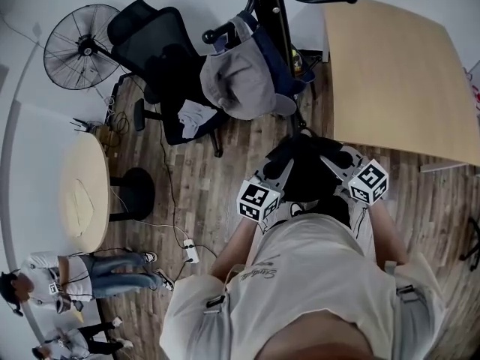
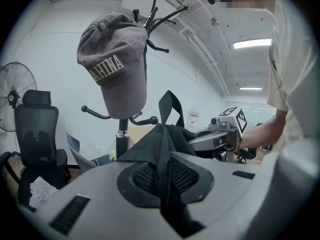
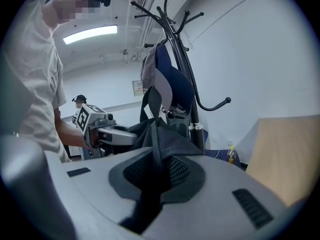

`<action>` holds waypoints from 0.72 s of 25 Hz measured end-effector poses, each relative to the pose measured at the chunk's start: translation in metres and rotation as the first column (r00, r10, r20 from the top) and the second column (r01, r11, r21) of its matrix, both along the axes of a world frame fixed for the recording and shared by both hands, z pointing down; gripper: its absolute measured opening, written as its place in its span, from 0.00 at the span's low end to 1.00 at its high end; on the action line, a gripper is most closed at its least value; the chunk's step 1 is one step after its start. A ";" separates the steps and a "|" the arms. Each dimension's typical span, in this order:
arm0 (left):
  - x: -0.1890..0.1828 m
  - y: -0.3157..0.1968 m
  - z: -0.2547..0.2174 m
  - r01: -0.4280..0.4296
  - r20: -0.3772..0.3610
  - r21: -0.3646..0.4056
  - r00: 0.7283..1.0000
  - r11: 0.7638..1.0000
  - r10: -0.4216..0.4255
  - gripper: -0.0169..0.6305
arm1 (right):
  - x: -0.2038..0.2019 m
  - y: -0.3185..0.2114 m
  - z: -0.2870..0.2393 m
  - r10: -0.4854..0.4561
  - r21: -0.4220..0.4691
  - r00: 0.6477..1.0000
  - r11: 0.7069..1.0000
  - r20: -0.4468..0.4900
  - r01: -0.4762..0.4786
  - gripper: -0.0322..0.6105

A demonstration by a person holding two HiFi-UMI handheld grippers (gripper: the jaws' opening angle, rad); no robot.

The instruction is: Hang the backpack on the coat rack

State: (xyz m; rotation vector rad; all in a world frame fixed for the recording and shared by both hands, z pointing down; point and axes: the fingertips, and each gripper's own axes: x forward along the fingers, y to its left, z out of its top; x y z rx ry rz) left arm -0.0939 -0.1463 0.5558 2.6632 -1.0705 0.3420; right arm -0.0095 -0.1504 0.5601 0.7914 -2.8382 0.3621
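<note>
I hold a black backpack (image 1: 307, 175) between both grippers, in front of my chest. My left gripper (image 1: 281, 167) is shut on a fold of its fabric and strap (image 2: 160, 144), which runs down between the jaws. My right gripper (image 1: 337, 160) is likewise shut on the backpack fabric (image 3: 157, 134). The black coat rack (image 1: 281, 21) stands just beyond, its pole (image 2: 121, 139) and hooks (image 3: 182, 59) in both gripper views. On the rack hangs a grey cap (image 2: 112, 69), with a blue item (image 3: 172, 84) behind it.
A wooden table (image 1: 397, 73) stands to the right of the rack, with a bottle (image 3: 231, 155) on the floor by its foot. A black office chair (image 1: 161, 51) and a fan (image 1: 79, 36) stand to the left. A round table (image 1: 82, 190) and people (image 1: 90, 276) are at lower left.
</note>
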 end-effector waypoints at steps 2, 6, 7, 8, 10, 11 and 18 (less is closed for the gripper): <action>-0.002 -0.007 0.007 0.007 0.009 -0.016 1.000 1.000 -0.007 0.10 | -0.002 -0.008 0.008 -0.008 -0.019 1.000 1.000 0.000 0.008 0.10; -0.003 -0.017 0.017 0.013 0.024 -0.044 1.000 0.999 -0.012 0.10 | -0.002 -0.018 0.020 -0.021 -0.056 1.000 0.998 0.007 0.021 0.10; -0.002 -0.019 0.019 0.015 0.026 -0.048 1.000 0.999 -0.014 0.10 | -0.001 -0.021 0.022 -0.023 -0.062 1.000 0.998 0.007 0.023 0.10; -0.001 -0.022 0.021 0.017 0.028 -0.050 0.999 0.999 -0.016 0.10 | 0.000 -0.024 0.024 -0.026 -0.068 1.000 0.997 0.007 0.027 0.10; -0.001 -0.028 0.026 0.024 0.034 -0.052 0.999 0.998 -0.022 0.10 | 0.000 -0.030 0.029 -0.034 -0.078 0.999 0.996 0.006 0.035 0.10; -0.001 -0.031 0.029 0.028 0.037 -0.056 0.999 0.998 -0.026 0.10 | 0.000 -0.033 0.032 -0.039 -0.083 0.999 0.996 0.003 0.039 0.10; -0.004 -0.044 0.051 0.042 0.042 -0.107 0.998 0.993 -0.038 0.10 | 0.000 -0.047 0.052 -0.059 -0.117 0.998 0.992 -0.034 0.055 0.11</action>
